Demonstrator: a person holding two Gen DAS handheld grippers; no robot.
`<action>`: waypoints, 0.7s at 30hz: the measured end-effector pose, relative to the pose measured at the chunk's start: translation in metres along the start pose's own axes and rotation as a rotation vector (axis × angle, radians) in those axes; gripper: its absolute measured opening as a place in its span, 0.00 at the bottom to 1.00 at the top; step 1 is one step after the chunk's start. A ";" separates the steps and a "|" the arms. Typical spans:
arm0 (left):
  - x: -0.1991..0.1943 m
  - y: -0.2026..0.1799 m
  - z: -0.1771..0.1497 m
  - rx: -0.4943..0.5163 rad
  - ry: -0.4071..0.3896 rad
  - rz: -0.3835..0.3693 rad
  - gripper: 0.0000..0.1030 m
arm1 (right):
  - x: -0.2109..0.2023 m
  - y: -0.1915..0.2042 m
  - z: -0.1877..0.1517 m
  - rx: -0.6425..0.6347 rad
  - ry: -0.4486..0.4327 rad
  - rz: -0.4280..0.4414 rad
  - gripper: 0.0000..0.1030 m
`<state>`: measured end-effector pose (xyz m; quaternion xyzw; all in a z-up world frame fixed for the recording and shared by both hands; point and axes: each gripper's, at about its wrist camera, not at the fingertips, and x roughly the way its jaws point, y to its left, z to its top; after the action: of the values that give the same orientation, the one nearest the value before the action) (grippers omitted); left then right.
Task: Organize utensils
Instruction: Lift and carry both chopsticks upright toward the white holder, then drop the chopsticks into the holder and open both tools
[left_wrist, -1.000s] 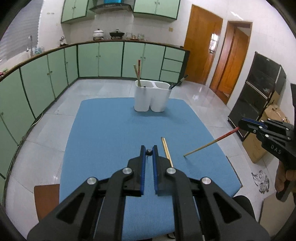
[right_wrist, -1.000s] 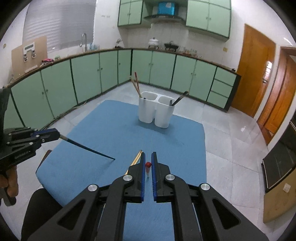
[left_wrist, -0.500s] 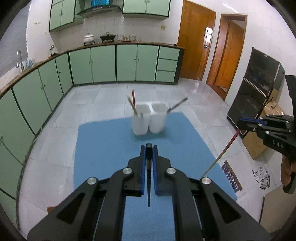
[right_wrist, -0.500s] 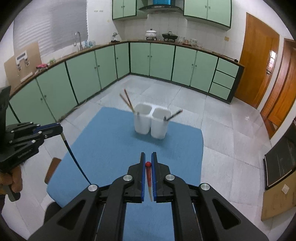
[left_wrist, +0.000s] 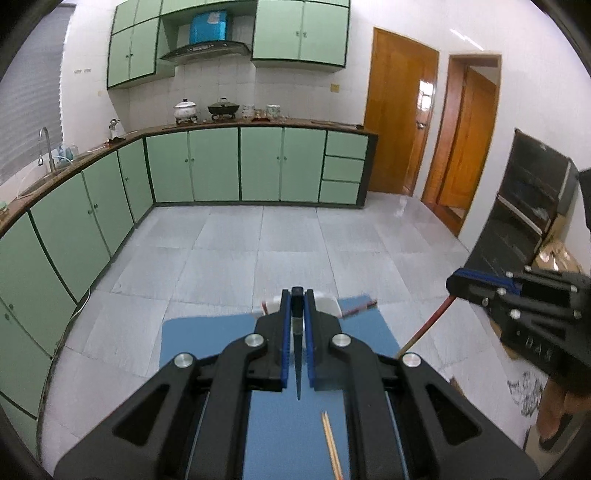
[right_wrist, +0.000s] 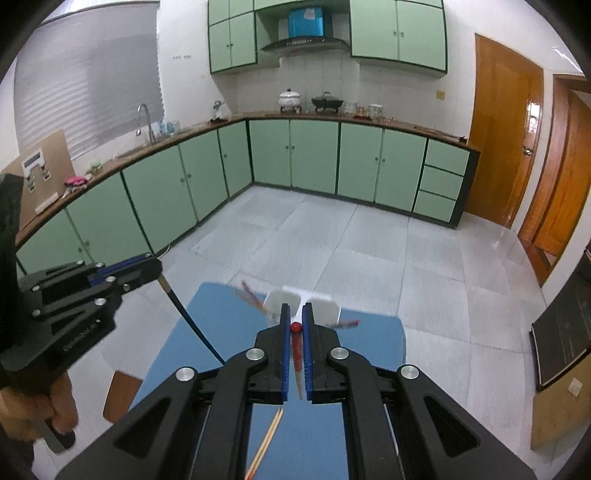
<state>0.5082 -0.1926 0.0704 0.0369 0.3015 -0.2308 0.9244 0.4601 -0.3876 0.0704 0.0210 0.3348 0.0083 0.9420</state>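
Observation:
My left gripper (left_wrist: 297, 295) is shut on a dark blue chopstick (left_wrist: 297, 354) that hangs point down, raised high over the blue table (left_wrist: 207, 339). My right gripper (right_wrist: 294, 310) is shut on a red-topped chopstick (right_wrist: 296, 350), also point down. The white two-cup holder (right_wrist: 325, 308) stands at the table's far end, mostly hidden behind the fingers, with utensils sticking out of it. A pair of wooden chopsticks (left_wrist: 331, 443) lies on the table below the grippers. Each gripper shows in the other's view: the right one (left_wrist: 452, 286), the left one (right_wrist: 157, 264).
Green kitchen cabinets (left_wrist: 236, 166) run along the back and left walls under a counter with pots (left_wrist: 223, 109). Wooden doors (left_wrist: 399, 114) stand at the right. A black rack (left_wrist: 524, 206) and cardboard boxes are on the floor to the right. A brown stool (right_wrist: 120, 395) stands by the table's left.
Both grippers have lifted and tilted up with their chopsticks, which now hang point down. The holder has dropped low in both views, behind the fingers.

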 end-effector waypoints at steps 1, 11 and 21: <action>0.005 0.000 0.007 -0.008 -0.005 0.000 0.06 | 0.004 -0.001 0.007 0.005 -0.008 -0.003 0.06; 0.071 -0.005 0.063 -0.036 -0.077 0.042 0.06 | 0.065 -0.026 0.057 0.073 -0.072 -0.023 0.06; 0.170 0.019 0.037 -0.062 -0.002 0.062 0.06 | 0.164 -0.060 0.043 0.101 -0.010 -0.044 0.06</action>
<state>0.6576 -0.2521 0.0016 0.0173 0.3063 -0.1925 0.9321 0.6143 -0.4443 -0.0023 0.0612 0.3307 -0.0294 0.9413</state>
